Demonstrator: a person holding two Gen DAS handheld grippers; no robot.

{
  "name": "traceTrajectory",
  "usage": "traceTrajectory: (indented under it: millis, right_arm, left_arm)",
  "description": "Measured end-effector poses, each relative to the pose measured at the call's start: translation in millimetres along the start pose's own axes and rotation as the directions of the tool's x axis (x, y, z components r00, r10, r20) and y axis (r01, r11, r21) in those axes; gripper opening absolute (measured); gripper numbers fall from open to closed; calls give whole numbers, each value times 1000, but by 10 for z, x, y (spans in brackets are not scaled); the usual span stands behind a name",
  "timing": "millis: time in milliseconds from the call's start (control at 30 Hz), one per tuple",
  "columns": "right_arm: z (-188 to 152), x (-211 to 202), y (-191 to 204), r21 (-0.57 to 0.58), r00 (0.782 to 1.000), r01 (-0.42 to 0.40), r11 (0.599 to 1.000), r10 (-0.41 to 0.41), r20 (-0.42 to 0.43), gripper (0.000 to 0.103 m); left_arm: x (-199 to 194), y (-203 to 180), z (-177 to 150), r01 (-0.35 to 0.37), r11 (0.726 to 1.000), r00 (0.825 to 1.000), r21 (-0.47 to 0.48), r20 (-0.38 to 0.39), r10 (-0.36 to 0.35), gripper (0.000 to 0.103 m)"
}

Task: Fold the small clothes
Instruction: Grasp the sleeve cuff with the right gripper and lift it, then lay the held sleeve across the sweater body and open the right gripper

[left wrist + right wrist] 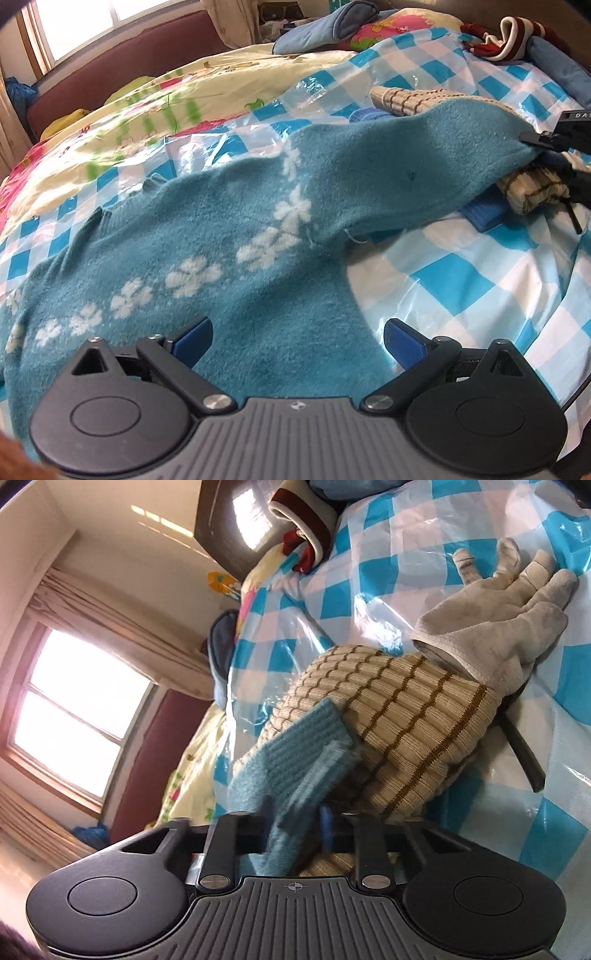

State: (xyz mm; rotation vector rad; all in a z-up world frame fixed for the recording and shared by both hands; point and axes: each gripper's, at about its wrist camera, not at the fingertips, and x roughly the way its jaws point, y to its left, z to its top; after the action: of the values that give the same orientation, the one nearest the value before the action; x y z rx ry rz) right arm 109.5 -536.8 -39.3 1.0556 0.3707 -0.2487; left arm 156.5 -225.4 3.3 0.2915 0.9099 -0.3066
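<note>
Left wrist view: looks steeply down, close over the teal sweater (229,236) on the checked plastic sheet (461,280). Right wrist view: rolled sideways, very near the sweater's cuff (295,760). Shared: sweater, sheet, striped knit (406,716), window (77,709).

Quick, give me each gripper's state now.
Left gripper: open, holding nothing, above the teal sweater.
Right gripper: closed on the teal sweater's ribbed cuff.
</note>
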Motion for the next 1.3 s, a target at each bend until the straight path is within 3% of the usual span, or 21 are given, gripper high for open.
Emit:
traceTrajectory:
  millis: [200,400,567,733,867,1000,1067,1133,1200,1300]
  right_arm:
    - [44,-70,207,-47,998,-60,997,61,25,9]
    - [-133,-117,951,-184,978,-210,960,208,-34,9]
    - [-682,102,1810,-304,935,-347,887,299,-193,9]
    - [-1582,462,2679,-394,859,-478,785,324,-396,9]
    - [-2436,716,3124,-464,799,-548,696,272,-536,9]
    - [-3356,1107,3209,-536,757,-549,641,109,-645,9]
    - [-3771,1300,3133,-577,732,-544,609,9,-681,9]
    - [-4001,1406,3054,-599,714,-532,599,-61,-697,10]
    - [-4024,1477,3014,-606,697,-528,595,-104,-710,10]
    - [-3969,1482,3015,-603,681,-551,577,-107,-725,13]
  left_arm:
    - [23,160,-74,-21,1000,1000,-22,-9,20,103]
    - [-16,577,-234,-28,993,1000,-113,-5,28,103]
    - [-66,1097,-533,-77,976,997,-202,-9,77,103]
    - [-79,1599,-899,-151,944,988,-293,-15,153,103]
    - [-88,1919,-1123,-193,914,979,-357,-6,204,103]
    - [-73,2165,-1274,-180,888,980,-423,-2,198,101]
    - [12,2235,-1357,-210,886,976,-414,-36,215,101]
    - [45,2272,-1395,-203,889,978,-411,-40,205,101]
    - [48,2269,-1369,-199,891,978,-408,-29,205,101]
    - [42,2286,-1364,-163,889,985,-428,-11,175,101]
